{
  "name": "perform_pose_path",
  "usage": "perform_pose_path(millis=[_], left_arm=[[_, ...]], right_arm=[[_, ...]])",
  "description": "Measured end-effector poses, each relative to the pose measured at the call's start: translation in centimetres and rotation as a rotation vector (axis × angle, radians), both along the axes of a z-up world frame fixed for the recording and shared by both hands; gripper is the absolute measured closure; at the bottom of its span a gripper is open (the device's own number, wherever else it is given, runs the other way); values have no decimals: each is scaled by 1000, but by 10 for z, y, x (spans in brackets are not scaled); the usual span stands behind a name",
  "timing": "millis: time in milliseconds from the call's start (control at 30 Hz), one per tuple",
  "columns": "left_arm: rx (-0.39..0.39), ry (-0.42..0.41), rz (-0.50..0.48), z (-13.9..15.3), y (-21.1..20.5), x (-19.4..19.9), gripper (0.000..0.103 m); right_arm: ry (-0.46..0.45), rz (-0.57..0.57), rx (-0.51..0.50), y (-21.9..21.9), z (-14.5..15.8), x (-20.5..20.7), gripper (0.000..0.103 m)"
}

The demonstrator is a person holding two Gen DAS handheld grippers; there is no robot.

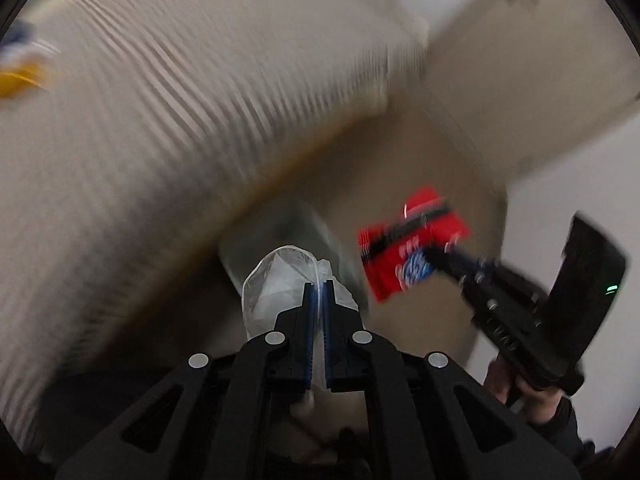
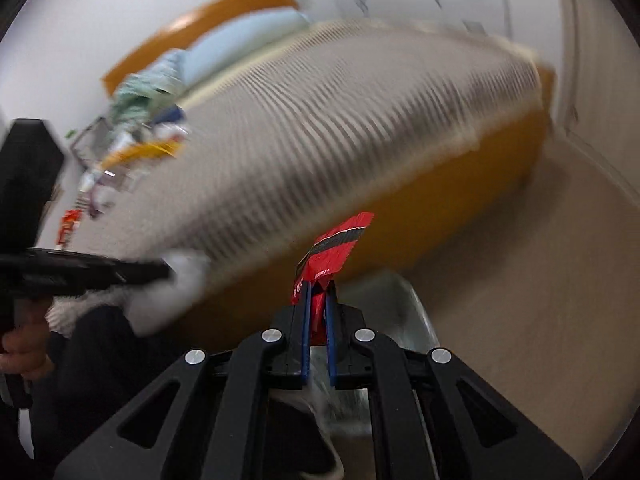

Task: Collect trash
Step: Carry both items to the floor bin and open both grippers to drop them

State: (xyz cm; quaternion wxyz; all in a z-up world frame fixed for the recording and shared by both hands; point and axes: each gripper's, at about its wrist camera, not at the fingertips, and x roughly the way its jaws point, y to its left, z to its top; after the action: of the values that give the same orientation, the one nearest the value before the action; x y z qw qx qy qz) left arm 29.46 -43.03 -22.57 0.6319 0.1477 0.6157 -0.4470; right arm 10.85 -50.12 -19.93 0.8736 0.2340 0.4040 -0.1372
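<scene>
A red snack wrapper [image 2: 338, 246] with a black stripe sticks up from my right gripper [image 2: 319, 286], which is shut on its lower end. In the left wrist view the same red wrapper [image 1: 404, 252] hangs from the right gripper [image 1: 434, 258] at the right. My left gripper [image 1: 319, 286] is shut on a fold of thin clear plastic bag [image 1: 276, 284]. From the right wrist view the left gripper [image 2: 166, 270] reaches in from the left with the blurred white plastic bag [image 2: 176, 284] at its tip. Below the right gripper stands a grey bin [image 2: 414, 310], blurred.
A bed with a striped beige cover [image 2: 320, 120] and an orange frame [image 2: 460, 184] fills the background. Several more wrappers and loose items [image 2: 120, 152] lie on the bed at the far left. Beige floor [image 2: 540, 280] spreads to the right. A hand [image 1: 536, 396] holds the right gripper's handle.
</scene>
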Motion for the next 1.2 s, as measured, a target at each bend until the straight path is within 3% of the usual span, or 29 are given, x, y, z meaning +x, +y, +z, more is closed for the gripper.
perform_pose_path(millis=[67, 133, 233, 333, 433, 467, 500, 533, 567, 633, 667, 767, 900, 1133, 1200], left_arm=[[125, 19, -80, -46, -33, 3, 102], [187, 44, -149, -84, -60, 6, 102], [310, -11, -230, -143, -92, 8, 102], [330, -63, -331, -190, -115, -11, 101], [367, -103, -332, -224, -119, -20, 98], [368, -146, -322, -235, -119, -18, 83], [371, -178, -315, -242, -119, -19, 58], [380, -196, -303, -247, -117, -18, 47], [384, -199, -291, -251, -113, -16, 42], [377, -174, -314, -249, -108, -8, 42], [370, -184, -320, -243, -106, -6, 42], [345, -194, -263, -227, -105, 5, 38], [331, -109, -155, -204, -97, 22, 38], [294, -129, -161, -181, -76, 8, 38], [275, -146, -168, -163, -70, 9, 38]], right_arm=[[68, -19, 36, -9, -32, -6, 96], [135, -40, 78, -16, -71, -10, 96], [218, -71, 158, -24, -124, -13, 97], [295, -83, 225, -26, -173, -8, 97], [350, -60, 253, -24, -208, 5, 97], [365, -50, 260, -23, -218, 8, 97], [378, -39, 291, -21, -233, 14, 96], [383, -30, 315, -22, -241, 16, 95], [400, -25, 342, -21, -251, 19, 91], [477, -37, 386, -22, -275, 20, 46], [509, -41, 381, -22, -281, 20, 43], [539, -34, 335, -21, -285, 18, 43], [516, -64, 303, -25, -268, 11, 43], [500, -60, 240, -29, -230, 5, 43], [493, -56, 207, -25, -215, 5, 43]])
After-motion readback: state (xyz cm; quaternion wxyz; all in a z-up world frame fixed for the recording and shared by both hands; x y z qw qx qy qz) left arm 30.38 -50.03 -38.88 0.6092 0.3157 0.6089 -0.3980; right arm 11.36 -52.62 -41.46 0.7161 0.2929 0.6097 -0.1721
